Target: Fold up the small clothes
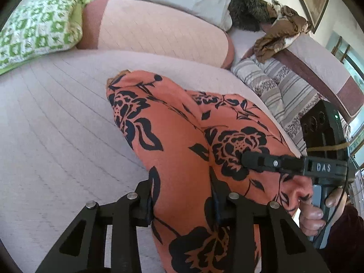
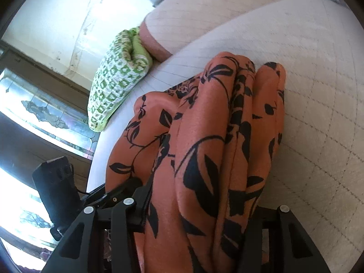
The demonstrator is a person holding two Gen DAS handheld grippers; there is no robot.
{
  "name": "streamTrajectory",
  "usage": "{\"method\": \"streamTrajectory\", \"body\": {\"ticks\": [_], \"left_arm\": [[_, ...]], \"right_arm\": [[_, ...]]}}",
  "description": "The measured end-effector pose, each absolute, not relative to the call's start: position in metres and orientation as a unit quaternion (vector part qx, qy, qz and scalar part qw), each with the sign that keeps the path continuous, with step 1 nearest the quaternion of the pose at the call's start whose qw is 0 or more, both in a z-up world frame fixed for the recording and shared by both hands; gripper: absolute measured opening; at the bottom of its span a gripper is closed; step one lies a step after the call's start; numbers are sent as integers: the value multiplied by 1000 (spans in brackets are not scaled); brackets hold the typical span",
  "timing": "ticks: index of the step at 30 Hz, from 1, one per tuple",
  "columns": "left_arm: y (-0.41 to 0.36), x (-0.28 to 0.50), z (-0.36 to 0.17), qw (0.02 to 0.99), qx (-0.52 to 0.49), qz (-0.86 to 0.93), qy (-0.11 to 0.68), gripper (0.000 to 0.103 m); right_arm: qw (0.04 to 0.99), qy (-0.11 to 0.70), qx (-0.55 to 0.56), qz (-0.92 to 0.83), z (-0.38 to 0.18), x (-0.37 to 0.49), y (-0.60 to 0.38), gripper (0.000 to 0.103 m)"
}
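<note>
- Clearly, both tools have hold of the orange floral garment [image 1: 173, 136]: the left gripper [image 1: 182, 202] has its fingers pressed against a thick bunch of the cloth from either side, and the right gripper [image 2: 195, 213] is clamped on a gathered bundle of folds in the same way.
- That garment is draped forward from the two grips onto the pale quilted bed cover [image 1: 56, 125], its far end resting on the cover, short of the pink bolster [image 1: 159, 31].
- In the left wrist view the right tool's finger lies across the cloth, so the two grips sit near each other, likely on one edge.
- Main risk: each grip holds a wad of several layers, not a single edge. Laying it down this way would probably give a lumpy, crooked fold.
- Second risk: the fabric looks thin and slippery, so a quick swing could let inner layers slide out of a grip, leaving one side sagging.
- Third risk: with the grips this near, the hem cannot spread flat; pulling them apart unevenly would twist the piece.
- How much cloth hangs below the tools is hidden, so a trailing part may drag on the cover.
- A green patterned pillow [image 2: 113, 77] lies well aside, out of the way.
</note>
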State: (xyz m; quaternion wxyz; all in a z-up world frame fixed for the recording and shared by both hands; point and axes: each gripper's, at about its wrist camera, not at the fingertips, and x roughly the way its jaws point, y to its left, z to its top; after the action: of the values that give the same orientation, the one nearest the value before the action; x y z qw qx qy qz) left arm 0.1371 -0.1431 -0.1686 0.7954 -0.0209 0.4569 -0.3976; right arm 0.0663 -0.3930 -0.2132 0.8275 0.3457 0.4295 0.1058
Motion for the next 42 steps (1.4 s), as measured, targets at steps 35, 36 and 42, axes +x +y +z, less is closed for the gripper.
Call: {"method": "streamTrajectory", "body": {"ticks": [35,36,42], "left_arm": [[-56,164,-177,843,13,-262,469,42],[-56,164,-178,843,15,-260,471,44],[-53,171,-187,837,18,-237,493,60]], "right_arm": [[820,467,305,127,-228,148,-274,49],[817,468,312,127,-229,151,-276,50],[809,478,320,120,-241,148,-284,61]]}}
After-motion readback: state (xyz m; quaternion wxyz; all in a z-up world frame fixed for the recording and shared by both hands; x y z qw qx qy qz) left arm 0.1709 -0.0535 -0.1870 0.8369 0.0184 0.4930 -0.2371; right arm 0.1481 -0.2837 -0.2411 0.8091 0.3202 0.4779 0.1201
